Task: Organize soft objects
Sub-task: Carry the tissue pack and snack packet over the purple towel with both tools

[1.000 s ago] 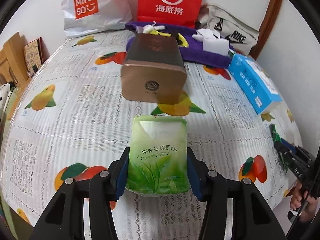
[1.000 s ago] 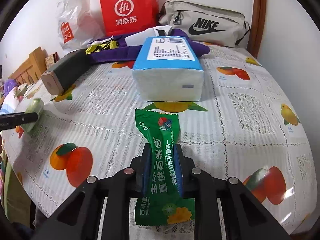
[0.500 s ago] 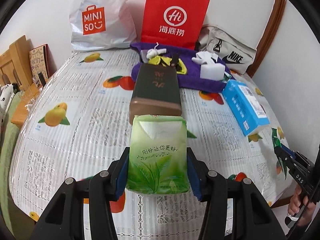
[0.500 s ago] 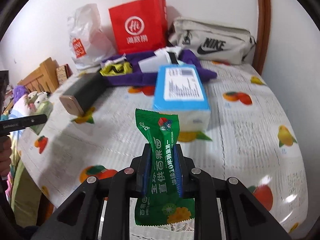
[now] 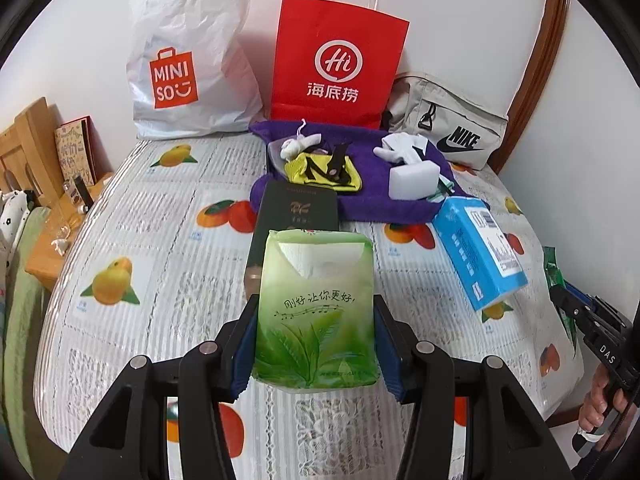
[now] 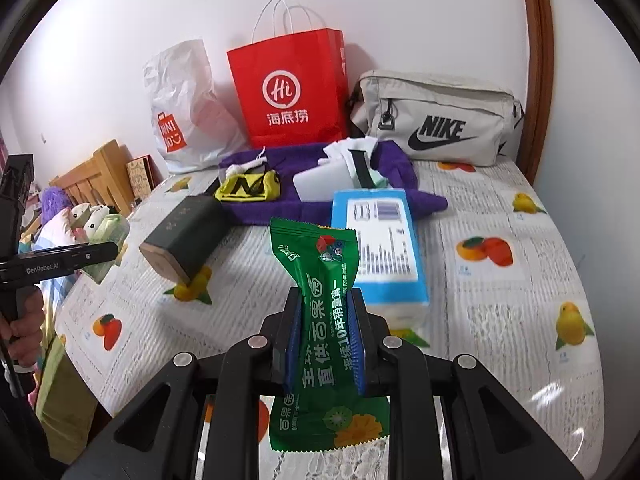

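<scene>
My left gripper (image 5: 316, 332) is shut on a light green tissue pack (image 5: 316, 312), held up above the bed. My right gripper (image 6: 326, 328) is shut on a dark green snack packet (image 6: 320, 300), also lifted off the bed. Each gripper shows at the edge of the other's view: the right gripper (image 5: 576, 312) at the right, the left gripper (image 6: 96, 256) with the tissue pack (image 6: 108, 236) at the left. A purple towel (image 5: 360, 196) at the back holds a yellow-black cloth (image 5: 324, 168), a white sponge block (image 5: 414, 180) and white socks (image 5: 400, 148).
A fruit-print bedspread (image 5: 160, 240) covers the bed. On it lie a dark box (image 5: 296, 208) and a blue tissue box (image 5: 480, 252). Against the wall stand a white Miniso bag (image 5: 188, 60), a red paper bag (image 5: 336, 64) and a grey Nike pouch (image 5: 448, 136). A wooden bedside stand (image 5: 52, 240) is left.
Both grippers have risen above the bed with their packs still held; the bed, boxes and bags now look smaller and farther, and more of the wall shows.
</scene>
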Motion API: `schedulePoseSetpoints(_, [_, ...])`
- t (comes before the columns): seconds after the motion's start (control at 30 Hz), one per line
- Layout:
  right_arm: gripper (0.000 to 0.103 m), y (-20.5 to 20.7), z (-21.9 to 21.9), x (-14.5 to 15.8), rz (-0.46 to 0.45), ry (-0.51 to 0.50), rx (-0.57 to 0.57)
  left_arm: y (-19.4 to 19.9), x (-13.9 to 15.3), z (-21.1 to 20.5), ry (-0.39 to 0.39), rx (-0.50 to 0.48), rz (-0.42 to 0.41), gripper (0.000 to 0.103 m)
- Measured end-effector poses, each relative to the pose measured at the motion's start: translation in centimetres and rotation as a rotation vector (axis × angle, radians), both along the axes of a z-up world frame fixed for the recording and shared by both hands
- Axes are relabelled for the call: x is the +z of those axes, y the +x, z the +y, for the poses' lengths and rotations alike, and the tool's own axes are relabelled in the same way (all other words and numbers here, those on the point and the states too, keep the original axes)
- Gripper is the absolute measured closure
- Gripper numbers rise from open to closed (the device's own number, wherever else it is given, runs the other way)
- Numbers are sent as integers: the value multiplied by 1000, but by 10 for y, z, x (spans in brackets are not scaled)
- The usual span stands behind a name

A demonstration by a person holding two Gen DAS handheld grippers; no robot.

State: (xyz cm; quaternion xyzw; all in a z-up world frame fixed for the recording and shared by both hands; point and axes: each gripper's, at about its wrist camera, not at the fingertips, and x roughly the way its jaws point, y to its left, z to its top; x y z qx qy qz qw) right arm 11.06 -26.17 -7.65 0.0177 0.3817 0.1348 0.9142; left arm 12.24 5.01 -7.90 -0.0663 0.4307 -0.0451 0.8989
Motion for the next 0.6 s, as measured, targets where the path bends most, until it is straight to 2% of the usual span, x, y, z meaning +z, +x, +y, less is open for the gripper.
schedulePoseSetpoints(0.6, [81,52,-4,20,-17,-10,-11,46,13,-2,-13,4,-9,53])
